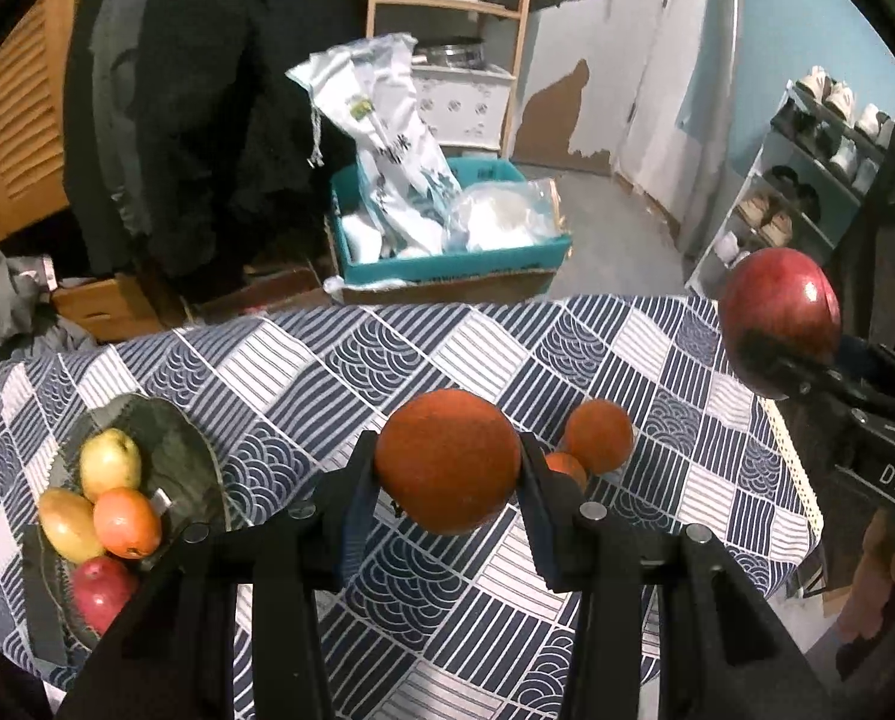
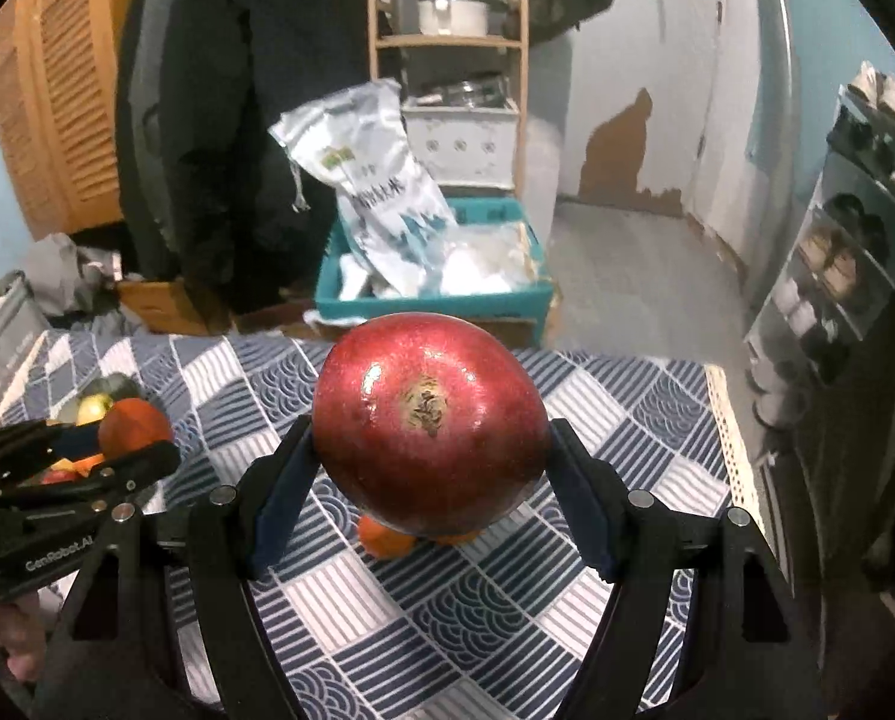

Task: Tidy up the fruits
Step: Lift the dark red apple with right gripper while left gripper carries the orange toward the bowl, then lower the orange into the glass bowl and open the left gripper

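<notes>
My left gripper (image 1: 447,462) is shut on a large orange (image 1: 447,461) and holds it above the patterned tablecloth (image 1: 303,372). My right gripper (image 2: 430,438) is shut on a red pomegranate (image 2: 429,420), also held above the table; it shows at the right of the left wrist view (image 1: 778,324). Two smaller oranges (image 1: 598,437) lie on the cloth just behind the held orange. A dark green plate (image 1: 165,438) at the left holds a green pear, a yellow mango, an orange fruit and a red fruit.
Beyond the table's far edge stands a teal box (image 1: 447,267) with white bags. A wooden shelf (image 1: 447,0), a dark coat (image 1: 207,90) and a shoe rack (image 1: 807,180) stand behind. The table's right edge has a lace trim (image 1: 798,468).
</notes>
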{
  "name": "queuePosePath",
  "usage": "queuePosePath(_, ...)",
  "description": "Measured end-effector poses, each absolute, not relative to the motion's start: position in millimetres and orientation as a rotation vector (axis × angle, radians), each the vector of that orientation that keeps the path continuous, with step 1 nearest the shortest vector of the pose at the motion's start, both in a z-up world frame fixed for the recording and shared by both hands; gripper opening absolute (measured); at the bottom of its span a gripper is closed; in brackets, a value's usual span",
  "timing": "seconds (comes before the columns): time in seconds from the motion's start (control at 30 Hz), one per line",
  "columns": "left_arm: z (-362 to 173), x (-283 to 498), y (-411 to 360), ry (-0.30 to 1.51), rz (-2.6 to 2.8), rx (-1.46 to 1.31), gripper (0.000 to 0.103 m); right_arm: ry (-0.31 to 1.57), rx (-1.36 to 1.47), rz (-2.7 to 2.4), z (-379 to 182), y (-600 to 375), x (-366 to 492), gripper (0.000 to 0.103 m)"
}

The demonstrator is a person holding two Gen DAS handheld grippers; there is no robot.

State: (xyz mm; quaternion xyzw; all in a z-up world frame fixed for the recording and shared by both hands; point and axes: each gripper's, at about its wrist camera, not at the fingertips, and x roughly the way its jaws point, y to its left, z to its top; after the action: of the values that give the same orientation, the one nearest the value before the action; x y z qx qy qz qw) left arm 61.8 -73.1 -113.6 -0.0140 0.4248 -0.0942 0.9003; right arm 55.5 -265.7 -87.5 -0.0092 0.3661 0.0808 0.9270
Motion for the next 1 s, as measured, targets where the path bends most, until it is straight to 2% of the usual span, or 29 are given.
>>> queuePosePath(0.5,-75,45,-34,0.81,-0.152,-0.083,0.045,0.666,-0.059,0.251,-50,-225,40,0.075)
queuePosePath(1.0,-66,37,18,0.778,-0.044,-0.114,0.045,0.672,-0.089,0.359,-45,-159,51,0.075)
